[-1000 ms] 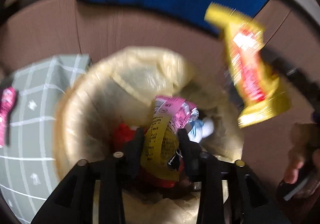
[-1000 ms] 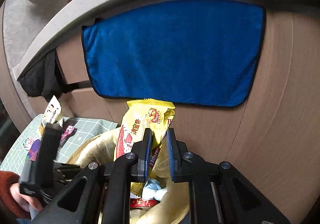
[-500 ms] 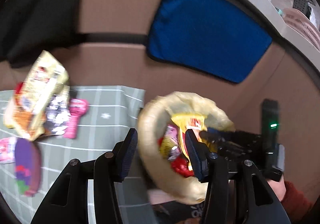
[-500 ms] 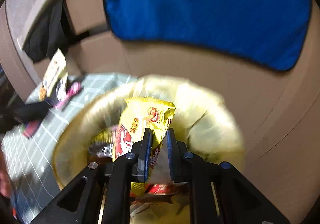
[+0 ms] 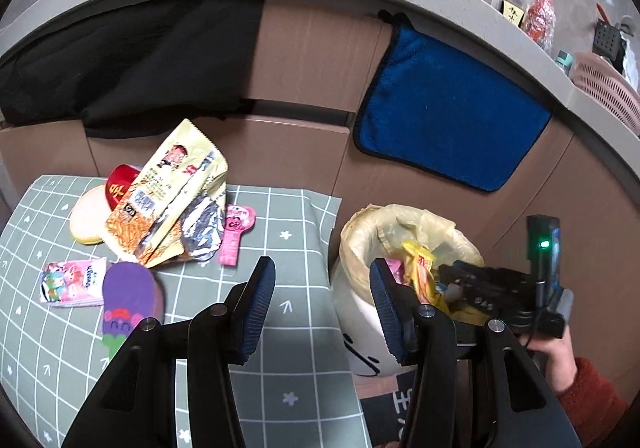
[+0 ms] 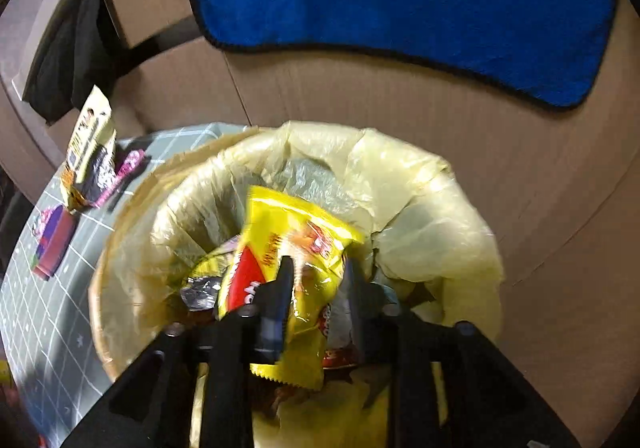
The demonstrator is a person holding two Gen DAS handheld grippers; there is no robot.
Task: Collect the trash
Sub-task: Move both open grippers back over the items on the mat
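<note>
Two grippers: both are in view, and both have changed over the last second
Right gripper point(image 6: 316, 276): its jaws have just been opening over the lined bin point(image 6: 440, 216); half a second ago they pinched the yellow snack bag point(image 6: 288, 244), now they stand apart with the bag loose between them, its lower end already down among the other wrappers
Left gripper point(image 5: 322, 300): spread and empty; a second ago it was over the bin with a pink-and-yellow wrapper between its jaws, now it faces the green grid mat point(image 5: 280, 348), with the bin seen past its right finger
Meaning for the task: two pieces look delivered; the yellow bag seems to be dropping in, and the left side appears free for the next pickup
Bin contents: yellow bag on top, a silver foil scrap point(image 6: 200, 292), red and pink wrappers under it; the pale liner is folded over the rim
Left to collect: on the mat lie a big beige noodle packet point(image 5: 168, 192), crumpled foil point(image 5: 204, 228), a pink sachet point(image 5: 236, 232), a tissue pack point(image 5: 72, 282), a purple piece point(image 5: 128, 296) and a red-and-white item point(image 5: 100, 212)
Risk: the loose bag could catch on the liner's edge
</note>
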